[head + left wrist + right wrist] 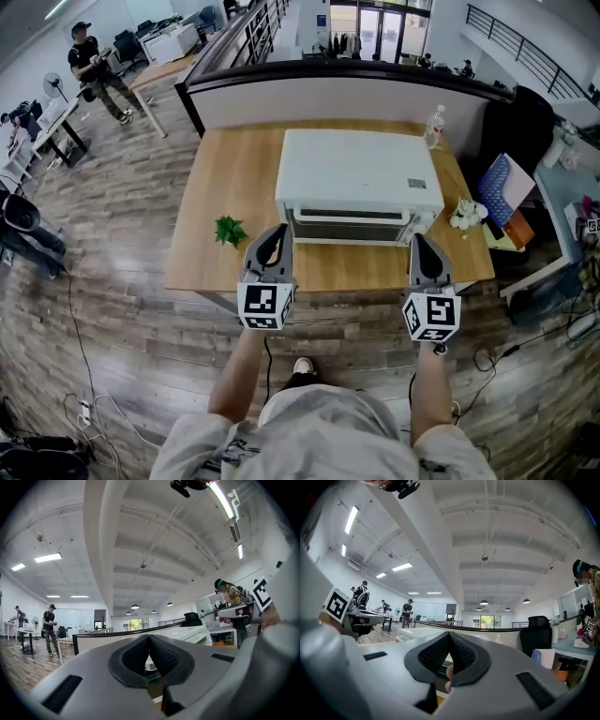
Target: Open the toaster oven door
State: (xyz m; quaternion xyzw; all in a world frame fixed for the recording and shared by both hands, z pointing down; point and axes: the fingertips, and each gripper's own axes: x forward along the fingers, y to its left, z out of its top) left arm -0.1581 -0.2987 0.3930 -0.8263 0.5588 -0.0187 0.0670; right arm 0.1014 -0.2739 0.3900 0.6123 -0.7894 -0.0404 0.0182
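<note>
Okay, both grippers are up at the near edge of the wooden table [234, 178], pointing level and away from the person. The white toaster oven [361, 169] sits on the table's right half. Its long axis runs left to right, parallel to the near edge. Its front faces the person, and the door [349, 225], with its dark window, is flat against the body, closed.

Over on the left, the left gripper [274, 232] has its tips over the tabletop just beside the oven's near-left corner. Its own view shows the ribbed pads [161, 654] meeting at the tip, jaws pressed together with nothing between them.

On the right, the right gripper [419, 240] points at the oven's near-right corner, close to the front panel; contact with it can't be made out. Its jaws are also together, pads [461, 654] touching at the tip, gripping nothing.

A small green plant [230, 231] lies on the table left of the left gripper. A clear bottle [434, 127] stands at the far-right corner, behind the oven. A little white bunch of flowers [467, 216] sits near the right edge, beside the oven's right end.
</note>
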